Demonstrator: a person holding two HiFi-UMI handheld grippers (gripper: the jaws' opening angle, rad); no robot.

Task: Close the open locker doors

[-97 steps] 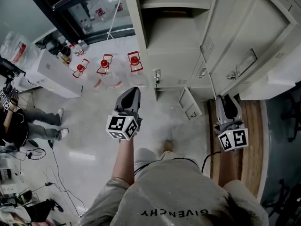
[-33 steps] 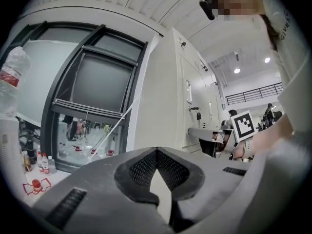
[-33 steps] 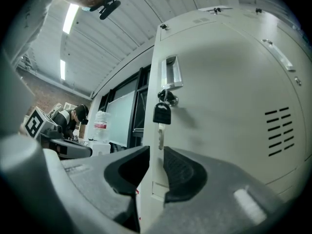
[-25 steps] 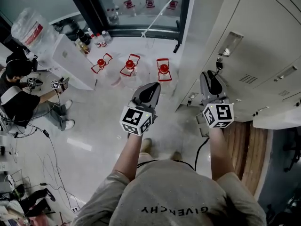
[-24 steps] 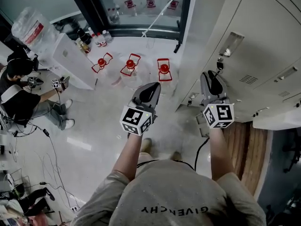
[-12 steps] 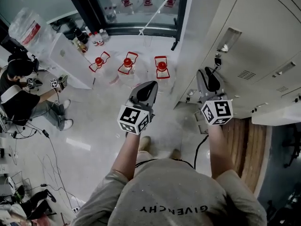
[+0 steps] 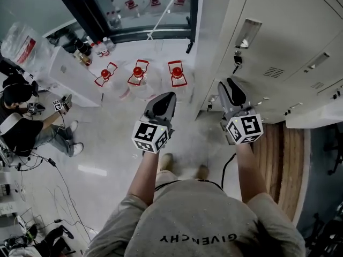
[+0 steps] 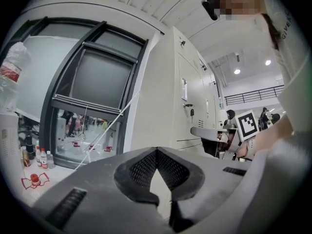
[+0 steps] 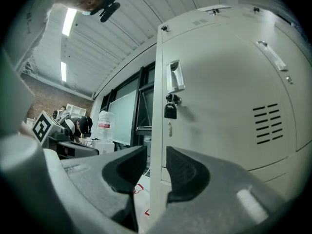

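Observation:
The grey locker bank [image 7: 278, 31] fills the right of the head view. In the right gripper view its upper door [image 9: 229, 96] looks flush with the front, with a recessed handle [image 9: 174, 75] and a hanging padlock [image 9: 170, 110]. My right gripper [image 7: 228, 82] [image 9: 156, 150] points level at the door's left edge, just below the padlock [image 7: 236, 62]. It is open, its jaws have just been opening, and nothing is between them. My left gripper [image 7: 167, 96] [image 8: 157, 150] is shut and empty. It hangs over the floor to the left of the lockers [image 8: 170, 96].
Three water jugs with red caps [image 7: 138, 71] stand on the floor below a dark-framed window [image 7: 139, 9]. A white cabinet [image 7: 64, 74] with small bottles is at the left. A seated person [image 7: 21, 122] and floor cables lie beyond it. A wooden floor strip [image 7: 292, 159] runs along the lockers.
The right gripper has drawn a little back from the padlock. The left gripper keeps its place beside it. The whole view has slid slightly left and down.

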